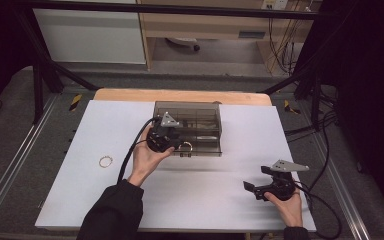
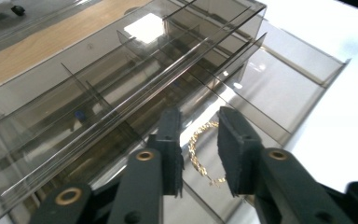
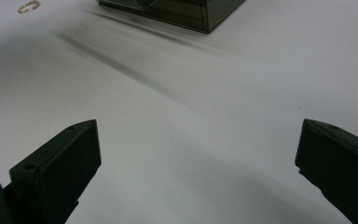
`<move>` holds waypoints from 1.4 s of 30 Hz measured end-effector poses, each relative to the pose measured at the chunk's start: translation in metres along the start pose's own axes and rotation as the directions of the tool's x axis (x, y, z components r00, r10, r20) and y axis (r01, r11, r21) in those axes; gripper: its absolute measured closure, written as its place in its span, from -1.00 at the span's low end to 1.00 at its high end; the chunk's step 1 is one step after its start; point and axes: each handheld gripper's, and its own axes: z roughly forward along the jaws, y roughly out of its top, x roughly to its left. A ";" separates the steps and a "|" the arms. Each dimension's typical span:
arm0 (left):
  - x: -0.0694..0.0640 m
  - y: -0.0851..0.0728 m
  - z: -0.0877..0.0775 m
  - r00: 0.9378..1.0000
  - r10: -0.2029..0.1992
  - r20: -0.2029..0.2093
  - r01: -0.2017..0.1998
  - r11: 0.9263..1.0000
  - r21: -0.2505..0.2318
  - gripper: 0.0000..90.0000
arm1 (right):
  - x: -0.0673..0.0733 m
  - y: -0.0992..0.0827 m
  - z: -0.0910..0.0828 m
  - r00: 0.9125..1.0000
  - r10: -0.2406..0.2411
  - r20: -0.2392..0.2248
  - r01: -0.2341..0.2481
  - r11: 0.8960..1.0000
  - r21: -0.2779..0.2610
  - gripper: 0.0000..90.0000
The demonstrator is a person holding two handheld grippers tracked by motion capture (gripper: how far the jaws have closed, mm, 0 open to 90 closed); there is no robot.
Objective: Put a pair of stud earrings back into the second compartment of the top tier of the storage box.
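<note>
While released, left fingers [image 2: 242,149] flank gold bracelet [image 2: 199,154] | drawer compartment [image 2: 261,93]

Glossy smoky plastic organizer [image 2: 121,84], gold metal bracelet [image 2: 200,154]

Place: a lab or test room set up for recording handling work
Bench [image 1: 190,200]: white sheet over a wooden top; black metal frame [image 1: 170,9] rising around it
Floor: grey carpet; yellow-black hazard tape [image 1: 75,102] at the rails
Background: pale cabinets [image 1: 90,35]; loose cables [image 1: 282,45] hanging by the wall; cables trailing beside the bench
</note>
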 end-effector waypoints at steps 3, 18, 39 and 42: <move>0.001 -0.002 -0.008 1.000 0.002 -0.006 -0.002 1.000 -0.008 0.44 | 0.000 0.000 0.000 1.000 0.001 -0.001 -0.001 1.000 0.003 -0.98; 0.028 -0.032 -0.065 0.996 -0.047 -0.073 0.045 0.998 -0.038 -0.15 | 0.000 0.000 0.001 1.000 0.000 0.000 0.000 1.000 0.008 -0.98; 0.072 -0.108 -0.093 0.982 -0.140 -0.126 0.140 0.990 -0.011 -0.72 | 0.001 -0.001 0.002 1.000 0.005 0.000 -0.005 1.000 0.017 -0.98; 0.079 -0.120 -0.092 0.977 -0.153 -0.146 0.155 0.988 0.001 -0.74 | 0.001 -0.001 0.002 1.000 0.004 -0.001 -0.003 1.000 0.018 -0.98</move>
